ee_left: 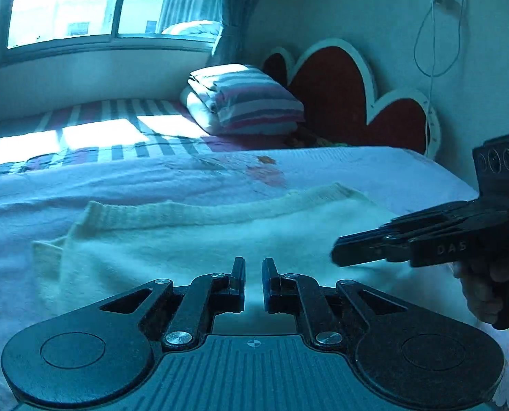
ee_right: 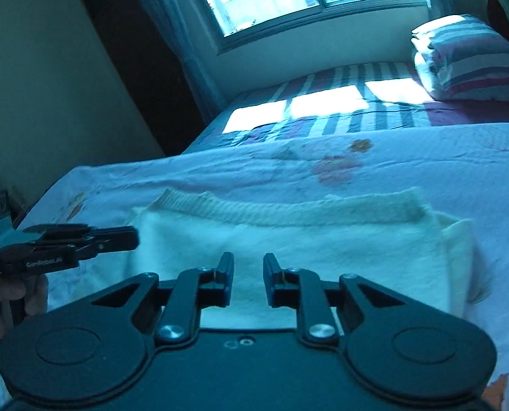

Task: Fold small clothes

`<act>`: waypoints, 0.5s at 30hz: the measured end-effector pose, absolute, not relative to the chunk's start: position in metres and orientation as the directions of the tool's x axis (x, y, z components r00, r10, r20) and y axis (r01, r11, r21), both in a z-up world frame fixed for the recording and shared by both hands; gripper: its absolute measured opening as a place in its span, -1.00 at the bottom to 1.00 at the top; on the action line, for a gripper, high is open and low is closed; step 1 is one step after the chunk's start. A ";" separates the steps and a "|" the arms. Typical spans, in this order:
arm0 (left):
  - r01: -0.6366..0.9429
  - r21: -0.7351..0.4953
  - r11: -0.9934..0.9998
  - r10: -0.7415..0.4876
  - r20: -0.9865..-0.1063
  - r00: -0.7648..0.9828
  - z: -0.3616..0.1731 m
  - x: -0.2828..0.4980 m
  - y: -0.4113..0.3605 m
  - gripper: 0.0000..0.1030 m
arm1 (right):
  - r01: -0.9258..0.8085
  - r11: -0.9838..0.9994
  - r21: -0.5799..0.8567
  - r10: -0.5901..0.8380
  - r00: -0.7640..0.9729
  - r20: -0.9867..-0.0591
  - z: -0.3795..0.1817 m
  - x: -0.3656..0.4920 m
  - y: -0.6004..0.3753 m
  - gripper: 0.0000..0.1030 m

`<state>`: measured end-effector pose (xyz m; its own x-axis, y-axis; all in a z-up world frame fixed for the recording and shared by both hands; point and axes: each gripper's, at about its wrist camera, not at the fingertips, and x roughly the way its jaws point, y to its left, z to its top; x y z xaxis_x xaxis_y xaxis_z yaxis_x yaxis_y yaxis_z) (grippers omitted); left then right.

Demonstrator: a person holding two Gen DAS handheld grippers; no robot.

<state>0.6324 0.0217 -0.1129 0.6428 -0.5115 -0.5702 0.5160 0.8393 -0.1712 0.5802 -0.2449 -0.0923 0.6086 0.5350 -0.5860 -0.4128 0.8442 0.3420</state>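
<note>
The sweater [ee_left: 199,250] lies flat on the sheet [ee_left: 374,171] at the near side of the bed, cream-coloured and already folded into a compact rectangle. Its ribbed hem [ee_left: 192,214] runs along the far edge. One folded part shows at the left in the left wrist view and at the right in the right wrist view.

The left gripper [ee_left: 253,267] sits above the near part of the sweater. Its jaws stand at a narrow gap. Nothing is between them; cloth shows through the gap below. The pads do not press on the fabric.

The right gripper [ee_right: 248,262] sits likewise above the near part of the sweater. Its jaws stand at a narrow gap and hold nothing.

Each gripper appears in the other's view, side-on at the sweater's edge. In the left wrist view a hand [ee_left: 484,287] grips the handle of the right gripper.

Behind the sheet lies a striped cover [ee_left: 117,137] with sun patches. A folded striped quilt [ee_left: 247,102] rests at the head of the bed, just beside a red headboard [ee_left: 329,92]. A window [ee_left: 83,3] is in the far wall.
</note>
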 end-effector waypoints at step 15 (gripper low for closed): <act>0.332 -0.148 0.932 -0.349 -0.620 0.702 -0.128 0.687 0.063 -0.57 | -0.305 0.927 0.216 0.370 0.671 -0.642 -0.104 0.619 -0.241 -0.60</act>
<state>0.6867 0.0635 -0.1276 0.7025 -0.3490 -0.6203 0.3323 0.9315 -0.1478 0.6188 -0.2407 -0.1043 0.6709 0.3703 -0.6425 -0.3053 0.9275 0.2157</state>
